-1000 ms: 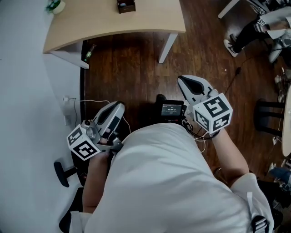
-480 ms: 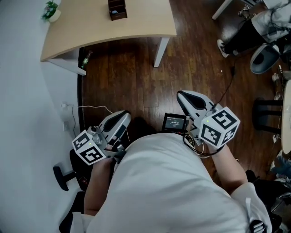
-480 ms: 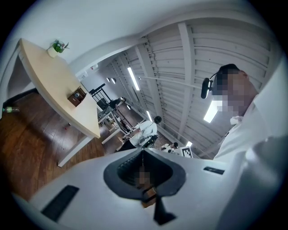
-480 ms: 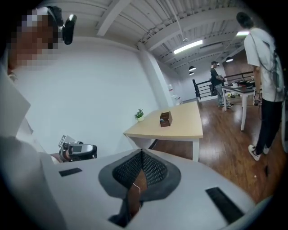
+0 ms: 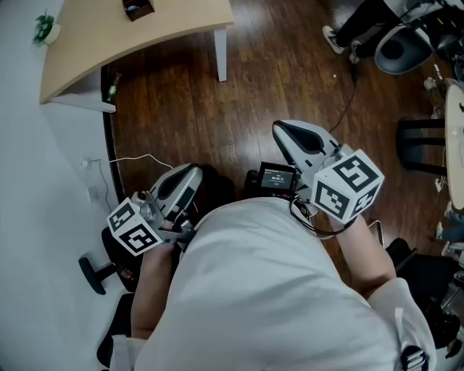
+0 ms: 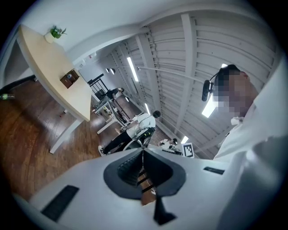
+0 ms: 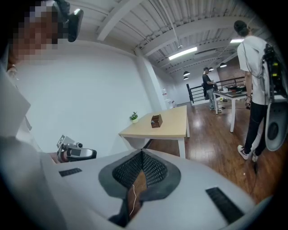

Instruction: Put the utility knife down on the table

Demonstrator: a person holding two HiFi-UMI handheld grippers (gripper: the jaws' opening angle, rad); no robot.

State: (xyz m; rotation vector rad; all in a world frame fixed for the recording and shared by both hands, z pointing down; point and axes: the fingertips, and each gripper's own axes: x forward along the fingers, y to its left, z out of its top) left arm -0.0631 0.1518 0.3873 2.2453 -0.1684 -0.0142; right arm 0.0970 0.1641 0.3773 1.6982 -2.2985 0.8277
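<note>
No utility knife shows in any view. My left gripper (image 5: 191, 173) is held close to the body at the left, pointing level, and my right gripper (image 5: 281, 130) is at the right over dark wood floor. In the left gripper view the jaws (image 6: 143, 152) meet with nothing between them. The right gripper (image 7: 142, 154) also has its pads pressed together and holds nothing. The light wooden table (image 5: 167, 27) stands far off at the top left, with a small brown box (image 5: 137, 9) and a potted plant (image 5: 45, 29) on it.
A white wall runs down the left, with a cable (image 5: 130, 159) on the floor beside it. A black device with a screen (image 5: 276, 177) hangs at the waist. People stand by other tables (image 7: 254, 67), and chairs (image 5: 406, 43) are at the upper right.
The table has slid toward the top left of the head view and sits partly out of frame. Both grippers stay near the body, still shut; the right one sits slightly higher.
</note>
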